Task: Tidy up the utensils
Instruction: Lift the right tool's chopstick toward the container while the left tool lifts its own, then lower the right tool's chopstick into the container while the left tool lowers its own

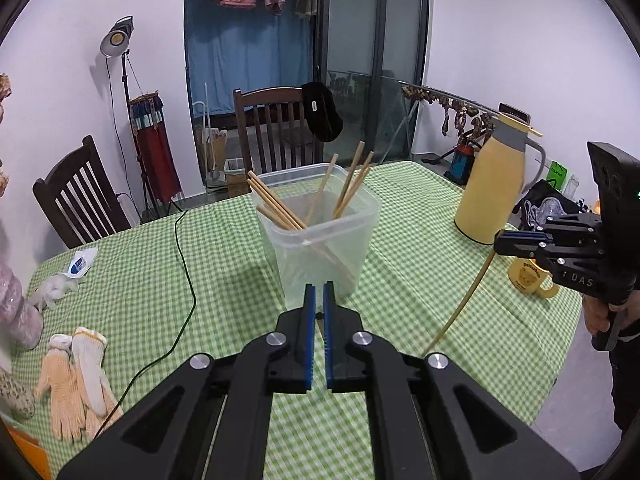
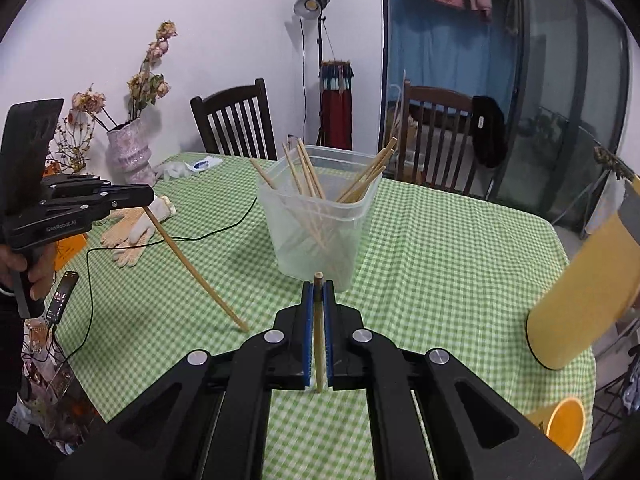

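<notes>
In the left wrist view, the left gripper [image 1: 319, 292] points down toward the clear plastic container [image 1: 320, 232], which stands on the green checked tablecloth [image 1: 224, 280] with a bundle of chopsticks [image 1: 280, 210] leaning inside it. The blue pads are drawn close together; from here nothing shows between them. To the right of the container, the right gripper [image 1: 498, 242] is clamped on one chopstick [image 1: 460, 304] that hangs down toward the cloth. A yellow thermos [image 1: 490, 192] stands behind it, right of the container.

In the right wrist view, the right gripper [image 2: 319, 292] is closed on its chopstick [image 2: 318, 332], just in front of the container [image 2: 316, 232]. Left of the container, the left gripper [image 2: 150, 198] pinches another chopstick [image 2: 196, 268], slanting down to the cloth [image 2: 440, 260]. Work gloves [image 2: 134, 232] lie left of the container.
</notes>
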Tool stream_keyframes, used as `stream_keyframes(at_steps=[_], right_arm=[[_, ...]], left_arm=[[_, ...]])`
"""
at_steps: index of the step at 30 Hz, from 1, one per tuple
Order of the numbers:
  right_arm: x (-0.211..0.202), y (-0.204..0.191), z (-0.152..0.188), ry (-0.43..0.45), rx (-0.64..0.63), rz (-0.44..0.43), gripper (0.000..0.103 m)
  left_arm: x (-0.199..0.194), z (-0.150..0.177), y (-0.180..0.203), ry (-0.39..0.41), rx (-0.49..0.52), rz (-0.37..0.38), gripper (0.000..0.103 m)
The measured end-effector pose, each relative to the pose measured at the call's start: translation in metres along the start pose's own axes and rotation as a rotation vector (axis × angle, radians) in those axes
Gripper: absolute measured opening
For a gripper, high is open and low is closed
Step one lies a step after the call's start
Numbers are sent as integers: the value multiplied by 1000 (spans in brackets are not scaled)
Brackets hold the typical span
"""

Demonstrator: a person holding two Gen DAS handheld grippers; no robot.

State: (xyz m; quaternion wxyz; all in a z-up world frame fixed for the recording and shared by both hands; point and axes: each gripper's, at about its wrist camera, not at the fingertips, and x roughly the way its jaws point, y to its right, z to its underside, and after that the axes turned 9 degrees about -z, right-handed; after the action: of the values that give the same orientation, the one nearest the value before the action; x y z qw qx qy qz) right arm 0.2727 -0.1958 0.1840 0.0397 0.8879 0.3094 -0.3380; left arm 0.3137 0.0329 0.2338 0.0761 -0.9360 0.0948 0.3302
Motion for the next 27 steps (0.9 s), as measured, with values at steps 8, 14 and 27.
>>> stream_keyframes(at_steps=[8,14,27], right_arm=[[16,-5,-17,-37,-45,8,5],[-8,-15,-51,49,-89,11,5],[-45,-11,-176,279,-68,26,5]], left_arm=[[24,-18,-22,-46,-53,49,1],[3,-53,-39,20,-93,104,1],[-36,-182,-51,204,-158,182,1]])
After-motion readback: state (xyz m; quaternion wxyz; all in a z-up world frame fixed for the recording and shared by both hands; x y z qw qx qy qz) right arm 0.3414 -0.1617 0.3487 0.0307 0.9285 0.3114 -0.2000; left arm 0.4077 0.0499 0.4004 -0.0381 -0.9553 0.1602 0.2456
